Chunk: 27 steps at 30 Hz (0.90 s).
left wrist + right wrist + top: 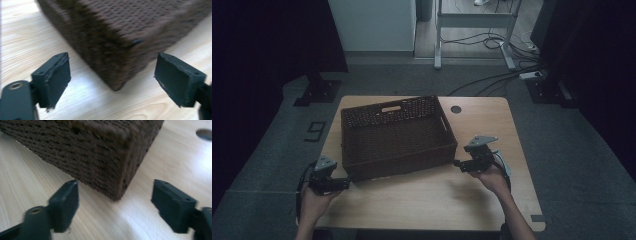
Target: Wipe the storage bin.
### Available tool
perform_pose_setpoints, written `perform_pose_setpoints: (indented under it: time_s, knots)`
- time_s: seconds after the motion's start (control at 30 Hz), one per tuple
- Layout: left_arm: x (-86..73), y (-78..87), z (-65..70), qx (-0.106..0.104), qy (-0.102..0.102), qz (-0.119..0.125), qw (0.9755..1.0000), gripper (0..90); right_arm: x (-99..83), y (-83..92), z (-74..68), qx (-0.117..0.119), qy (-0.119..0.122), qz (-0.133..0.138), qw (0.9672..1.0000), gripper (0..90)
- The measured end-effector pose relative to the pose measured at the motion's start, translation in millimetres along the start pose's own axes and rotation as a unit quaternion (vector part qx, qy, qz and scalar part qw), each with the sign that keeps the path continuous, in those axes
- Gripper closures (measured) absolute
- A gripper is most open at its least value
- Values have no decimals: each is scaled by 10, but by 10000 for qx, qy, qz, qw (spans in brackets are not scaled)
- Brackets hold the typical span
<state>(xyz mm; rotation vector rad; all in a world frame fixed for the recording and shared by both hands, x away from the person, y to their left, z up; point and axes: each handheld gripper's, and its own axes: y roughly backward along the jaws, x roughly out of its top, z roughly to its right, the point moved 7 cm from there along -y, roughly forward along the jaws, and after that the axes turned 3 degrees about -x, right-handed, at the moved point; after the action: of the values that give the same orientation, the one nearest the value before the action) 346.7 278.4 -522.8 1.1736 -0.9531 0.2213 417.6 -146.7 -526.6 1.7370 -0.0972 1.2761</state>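
Observation:
A dark brown woven basket (pixel 397 150) sits in the middle of the wooden table (pixel 437 195), its inside bare, a handle slot in its far wall. My left gripper (pixel 346 183) is held at the basket's near left corner (pixel 115 85), jaws open and apart from the weave. My right gripper (pixel 456 163) points at the near right corner (pixel 117 192), also open, with a gap to the wicker. Both corners stand just ahead of the pads (pixel 57 77) (pixel 172 202), neither touched.
A round cable hole (pixel 455 109) lies at the table's back right, also seen as a dark oval (pixel 205 133). Behind the table are a white cabinet (pixel 372 25), a metal frame (pixel 472 30) with cables on the floor, and dark stands at both sides.

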Motion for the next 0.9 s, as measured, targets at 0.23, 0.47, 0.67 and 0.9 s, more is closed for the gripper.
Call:
perform_pose_setpoints:
  time_s: [0.23, 0.47, 0.67, 0.9]
  knots:
    - [30, -59, 94, -128, -78, -8, 9999, 235, 142, -184, -72, 33, 53, 1, 10000, 360]
    - [70, -77, 114, -29, -8, -97, 9999, 289, 119, -164, -126, 111, 84, -140, 9998, 402]
    - [120, -131, 149, -186, -52, -70, 9998, 289, 26, -29, -145, 91, 177, -211, 9996, 445]
    - [227, -255, 245, -337, -211, -77, 9992, 303, -164, 219, -89, 15, 118, -249, 9996, 559]
